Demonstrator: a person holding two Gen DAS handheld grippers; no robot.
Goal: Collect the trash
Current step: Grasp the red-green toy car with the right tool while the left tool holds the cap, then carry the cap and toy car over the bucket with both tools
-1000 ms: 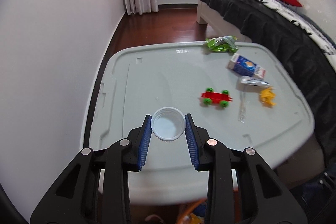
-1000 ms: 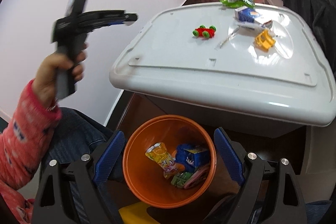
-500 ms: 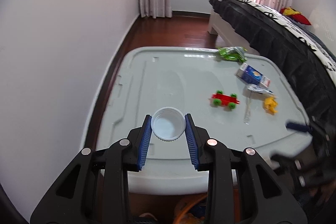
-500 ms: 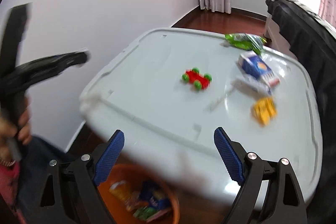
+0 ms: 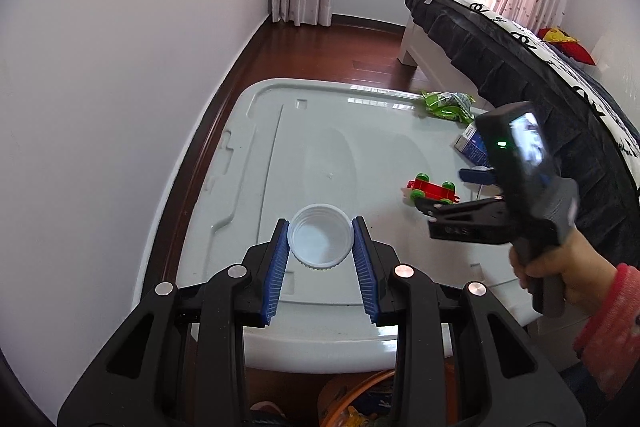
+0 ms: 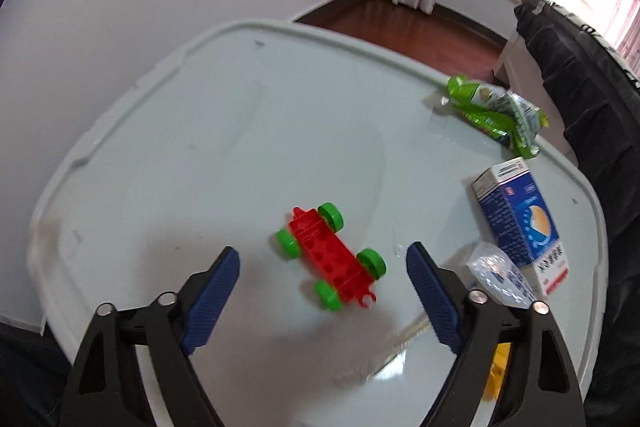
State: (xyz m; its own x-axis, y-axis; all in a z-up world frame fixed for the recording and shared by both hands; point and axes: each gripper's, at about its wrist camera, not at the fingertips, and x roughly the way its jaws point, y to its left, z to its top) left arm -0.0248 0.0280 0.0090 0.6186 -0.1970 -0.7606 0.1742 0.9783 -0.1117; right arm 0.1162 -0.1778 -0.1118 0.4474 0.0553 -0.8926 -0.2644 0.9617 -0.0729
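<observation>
**Cap pinched on the left, right gripper over the toy car**

The left gripper [image 5: 321, 239] points steeply down over the near part of the grey lid [image 5: 280, 155]. Its blue pads [image 5: 278, 267] press on either side of a white cap [image 5: 321, 241], which sits open side up between the fingertips, held above the lid surface. Below the lid's near edge the rim of an orange bin [image 5: 360, 391] shows, with wrappers inside.

The right gripper [image 6: 323, 259] also tilts steeply down, its jaws spread wide with nothing pressed between them; they have just been closing a little. Below and between the two blue fingers [image 6: 216, 291] lies a red toy car [image 6: 332, 259] with green wheels, flat on the lid [image 6: 200, 147] and slanted across the view. No pad touches it.

From the left wrist view, the right hand [image 5: 560, 267] wraps the handle of its gripper [image 5: 448, 191], a pink patterned sleeve [image 5: 612, 323] at the wrist. The tool reaches in from the right, its tips over the car [image 5: 432, 189].

The remaining trash lies on the far right part of the lid: a green wrapper [image 6: 496, 115] near the far edge, a blue and white carton [image 6: 520, 223] lying flat nearer, and a crumpled clear wrapper [image 6: 500, 279] touching the carton's near end, just beside the right finger. A yellow thing [image 6: 496, 371] shows partly behind that finger; what it is I cannot tell. A dark-skirted bed [image 5: 520, 67] stands beside the lid.
</observation>
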